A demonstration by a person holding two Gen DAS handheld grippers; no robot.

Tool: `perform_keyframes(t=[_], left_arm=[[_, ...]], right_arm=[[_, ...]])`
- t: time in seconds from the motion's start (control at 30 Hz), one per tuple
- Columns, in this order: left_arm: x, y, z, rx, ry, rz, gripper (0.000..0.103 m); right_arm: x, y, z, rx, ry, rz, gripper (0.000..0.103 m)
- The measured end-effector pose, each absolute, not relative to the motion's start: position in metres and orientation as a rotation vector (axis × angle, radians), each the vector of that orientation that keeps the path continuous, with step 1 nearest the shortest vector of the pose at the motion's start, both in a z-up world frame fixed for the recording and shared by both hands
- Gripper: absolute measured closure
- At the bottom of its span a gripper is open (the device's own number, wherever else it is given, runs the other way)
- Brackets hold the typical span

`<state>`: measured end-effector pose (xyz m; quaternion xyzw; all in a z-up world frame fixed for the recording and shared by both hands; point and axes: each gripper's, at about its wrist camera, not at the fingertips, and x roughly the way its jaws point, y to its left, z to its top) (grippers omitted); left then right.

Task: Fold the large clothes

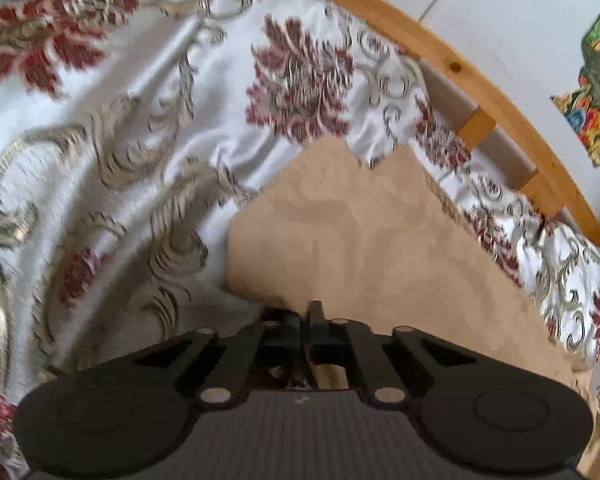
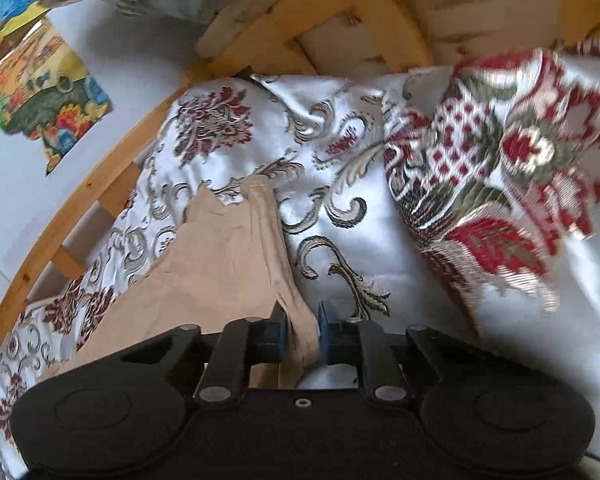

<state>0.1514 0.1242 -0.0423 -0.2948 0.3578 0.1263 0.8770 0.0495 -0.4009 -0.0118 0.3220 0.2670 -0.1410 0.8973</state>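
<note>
Two grippers work a tan garment (image 1: 364,240) that lies on a bed covered by a white satin bedspread (image 1: 148,128) with dark red flowers and grey-gold scrolls.

In the left wrist view, the left gripper (image 1: 306,316) sits at the near edge of the tan cloth. Its black fingers (image 1: 316,312) are pressed together, with the hem of the garment pinched between them. The cloth spreads away from the fingers in a broad wedge, ending in a notched far edge. A curved wooden bed frame (image 1: 452,64) runs behind the bedspread, against a white wall (image 1: 520,32) that carries a colourful picture (image 1: 596,92) at the right edge.

In the right wrist view, the right gripper (image 2: 302,320) holds a bunched fold of the same tan garment (image 2: 220,264). Its blue-padded fingers (image 2: 326,336) stand close on either side of the fold and squeeze it. The rest of the garment lies to the left of the fingers on the bedspread (image 2: 340,168). A patterned red and white cushion (image 2: 500,184) lies to the right. The wooden frame (image 2: 80,200) and colourful pictures (image 2: 44,92) on the wall show at left.
</note>
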Motion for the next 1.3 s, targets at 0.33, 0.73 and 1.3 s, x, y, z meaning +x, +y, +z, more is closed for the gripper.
perform_keyframes(t=[0.33, 0.73, 1.3], left_arm=[[0.140, 0.146, -0.042, -0.649, 0.738, 0.246, 0.095], [0.150, 0.132, -0.058, -0.634, 0.761, 0.184, 0.040], [0.164, 0.120, -0.068, -0.548, 0.777, 0.145, 0.002]], right_arm=[[0.033, -0.385, 0.003, 0.552, 0.577, -0.344, 0.079], [0.062, -0.305, 0.023, 0.074, 0.405, -0.087, 0.009], [0.134, -0.186, -0.042, -0.262, 0.426, 0.131, 0.001]])
